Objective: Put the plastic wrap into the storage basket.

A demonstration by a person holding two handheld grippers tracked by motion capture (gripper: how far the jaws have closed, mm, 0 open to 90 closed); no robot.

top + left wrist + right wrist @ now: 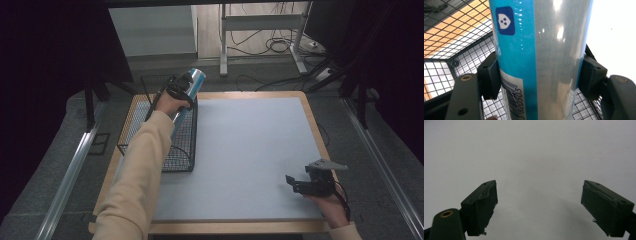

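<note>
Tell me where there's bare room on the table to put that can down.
The white table mat is bare from the black wire basket across to the right tongs near its front right corner. It is crowded only at the left, where the left tongs hold the tall blue and silver can over the basket.

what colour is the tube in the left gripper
Blue and silver cylindrical tube, with a barcode; clearest in the left gripper view.

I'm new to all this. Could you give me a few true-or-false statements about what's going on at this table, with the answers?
1. The left gripper clamps a blue and silver can. True.
2. The can lies flat on the white table top. False: it is held above the wire basket.
3. The right gripper holds a cup. False: its jaws are open with nothing between them.
4. The basket sits at the table's left side. True.
</note>
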